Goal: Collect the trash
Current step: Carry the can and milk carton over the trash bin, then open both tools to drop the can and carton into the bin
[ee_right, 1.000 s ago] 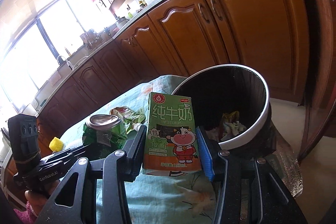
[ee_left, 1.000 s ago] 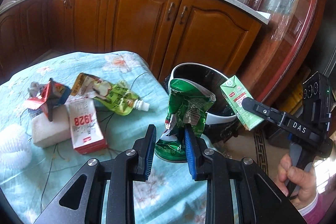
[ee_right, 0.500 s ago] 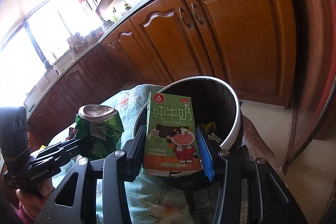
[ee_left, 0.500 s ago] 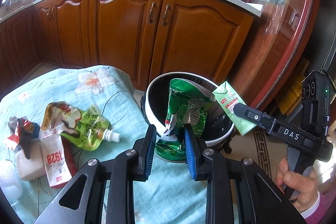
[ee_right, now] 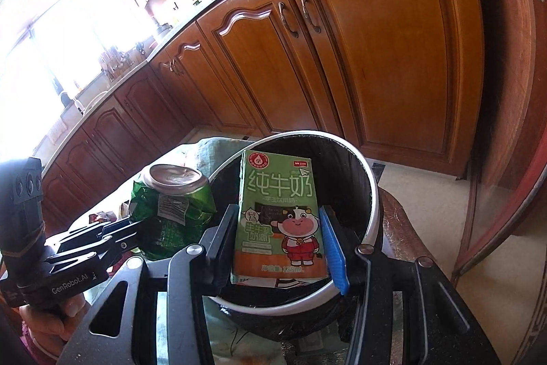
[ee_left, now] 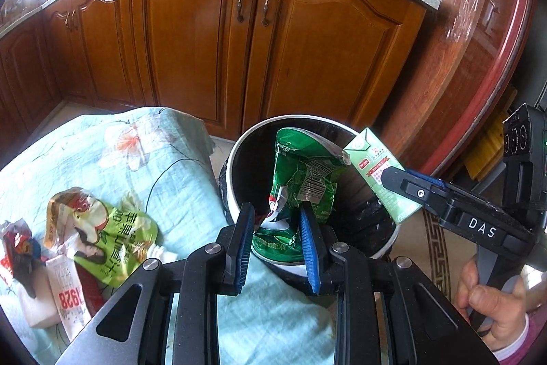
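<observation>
Both grippers loaded, both at the bin.

Left gripper (ee_left: 277, 242): clenched on a crushed green can (ee_left: 301, 187), blue pads biting its lower, squashed half. Can upright, its silver end uppermost. It hangs at the near-left rim of the trash bin (ee_left: 236, 159), partly over the dark opening, partly over the table edge.

Right gripper (ee_right: 280, 245): grasping a small green milk carton (ee_right: 278, 214), cartoon cow on the front, held by its two narrow sides. From its own camera the carton sits squarely over the bin's mouth. From the left camera the carton shows at the far-right rim, tilted.

Bin: white rim, black liner, standing on the floor against the corner of the table with the pale blue flowered cloth (ee_left: 112, 156).

Still on the cloth, left side: a green spouted drink pouch (ee_left: 106, 228), a white-and-red packet marked 1928 (ee_left: 70, 296), some red crumpled wrappers (ee_left: 17, 248). So the job looks partway done.

Step in hand, as I judge it: drop both items.
- Carton looks ready; opening the jaws should let it fall inside.
- Can is the doubtful one. I'd carry it further over the opening first, clear of the rim, or it may catch the edge and bounce to the floor.
- Crushed metal can snag on a pad; open wide.
- Keep the two grippers apart over the bin.
</observation>
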